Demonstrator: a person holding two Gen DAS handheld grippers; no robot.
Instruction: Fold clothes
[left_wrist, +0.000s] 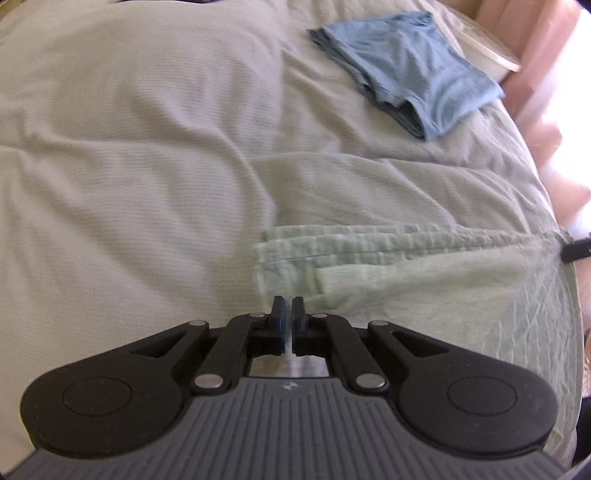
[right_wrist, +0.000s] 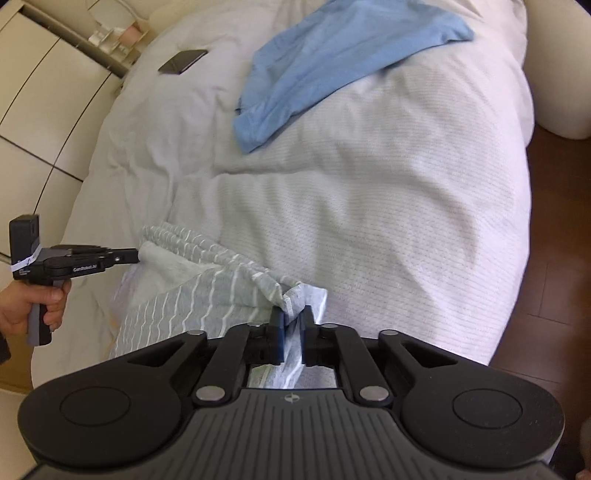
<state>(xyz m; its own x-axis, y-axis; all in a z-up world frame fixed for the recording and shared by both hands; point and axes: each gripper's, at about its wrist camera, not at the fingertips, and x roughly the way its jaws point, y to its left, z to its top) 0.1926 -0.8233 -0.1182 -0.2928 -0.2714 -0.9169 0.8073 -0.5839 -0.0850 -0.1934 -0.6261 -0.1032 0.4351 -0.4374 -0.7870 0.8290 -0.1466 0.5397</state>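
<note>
Below, both wrist views look down on a bed covered by a pale ribbed duvet (right_wrist: 388, 206). A striped grey-green garment (right_wrist: 207, 291) lies near the bed's front edge, its gathered waistband stretched between the two tools. The right gripper (right_wrist: 291, 317) has its jaws drawn in on a bunched corner of the striped garment; fabric fills the narrow gap and runs back between the fingers (right_wrist: 276, 332). The left gripper (left_wrist: 287, 308) has its jaws drawn nearly together, with only a thin slit between them; its tips sit at the opposite end of the waistband (left_wrist: 369, 247), and a thin fold of cloth appears to be caught there, though blur makes contact uncertain. From the right wrist, the same tool appears side-on, held by a hand (right_wrist: 33, 306), tips touching the garment's edge. A folded blue garment (left_wrist: 406, 70) rests farther up the bed, well apart. A dark phone (right_wrist: 183, 61) lies near the far edge.
</note>
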